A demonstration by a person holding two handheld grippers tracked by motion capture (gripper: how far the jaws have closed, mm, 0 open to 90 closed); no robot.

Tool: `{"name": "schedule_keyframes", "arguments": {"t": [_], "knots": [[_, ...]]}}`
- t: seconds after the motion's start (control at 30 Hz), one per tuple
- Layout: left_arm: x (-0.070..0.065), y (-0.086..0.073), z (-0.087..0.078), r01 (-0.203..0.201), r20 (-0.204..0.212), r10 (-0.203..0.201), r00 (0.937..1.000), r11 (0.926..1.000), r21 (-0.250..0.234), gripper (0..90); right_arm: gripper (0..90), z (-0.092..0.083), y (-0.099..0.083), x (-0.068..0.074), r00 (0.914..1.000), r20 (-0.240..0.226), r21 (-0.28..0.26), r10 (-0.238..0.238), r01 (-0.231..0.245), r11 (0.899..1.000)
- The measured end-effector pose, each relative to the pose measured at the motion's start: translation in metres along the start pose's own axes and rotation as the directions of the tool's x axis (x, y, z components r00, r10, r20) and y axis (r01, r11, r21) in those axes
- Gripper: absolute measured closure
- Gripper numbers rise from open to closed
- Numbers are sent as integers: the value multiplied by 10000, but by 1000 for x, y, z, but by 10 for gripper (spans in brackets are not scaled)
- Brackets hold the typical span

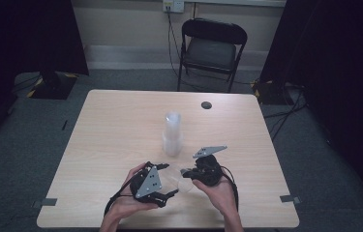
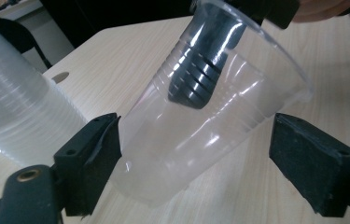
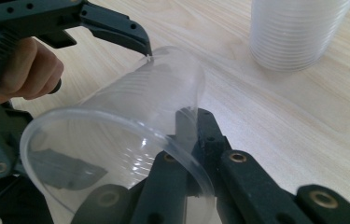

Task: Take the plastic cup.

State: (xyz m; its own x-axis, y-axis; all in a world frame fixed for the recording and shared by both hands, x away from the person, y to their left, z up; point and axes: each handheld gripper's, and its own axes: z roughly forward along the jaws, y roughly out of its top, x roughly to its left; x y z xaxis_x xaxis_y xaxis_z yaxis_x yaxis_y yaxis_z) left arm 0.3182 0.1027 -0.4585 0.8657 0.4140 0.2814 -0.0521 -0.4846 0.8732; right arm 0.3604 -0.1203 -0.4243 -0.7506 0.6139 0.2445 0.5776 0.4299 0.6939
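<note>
- Right gripper (image 3: 189, 140) is clenched on the rim wall of a clear plastic cup (image 3: 130, 135), one jaw inside the mouth, one outside.
- Left gripper (image 2: 196, 154) stands released, its jaws straddling the cup's base end without pressing.
- Cup hangs tilted above the table (image 1: 111, 125), long axis running between the grippers, mouth toward the right one, near the cup stack (image 1: 172, 135).

Clear plastic cup (image 2: 200, 126) held tilted above the table

1 transparent ribbed cup, empty, lies slanted with its rim clamped between the right gripper's (image 3: 189, 140) jaws and its base between the left gripper's (image 2: 196, 154) spread jaws, near the cup stack.
</note>
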Motion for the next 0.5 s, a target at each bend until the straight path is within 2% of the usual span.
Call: {"name": "schedule_keyframes", "arguments": {"t": [0.13,0.3,0.5], "knots": [[-1,0,3,-334,-270,346,9990,9986,415,172,900,1,1,0,9999,-21,-17,143,-143,9999],[-2,-1,7,-320,-476,335,9983,9990,323,196,898,2,2,-1,9995,-72,-59,306,-307,9995],[-2,0,11,-180,-394,189,9990,9996,226,220,893,3,3,-2,9988,-180,-201,449,-453,9988]]}}
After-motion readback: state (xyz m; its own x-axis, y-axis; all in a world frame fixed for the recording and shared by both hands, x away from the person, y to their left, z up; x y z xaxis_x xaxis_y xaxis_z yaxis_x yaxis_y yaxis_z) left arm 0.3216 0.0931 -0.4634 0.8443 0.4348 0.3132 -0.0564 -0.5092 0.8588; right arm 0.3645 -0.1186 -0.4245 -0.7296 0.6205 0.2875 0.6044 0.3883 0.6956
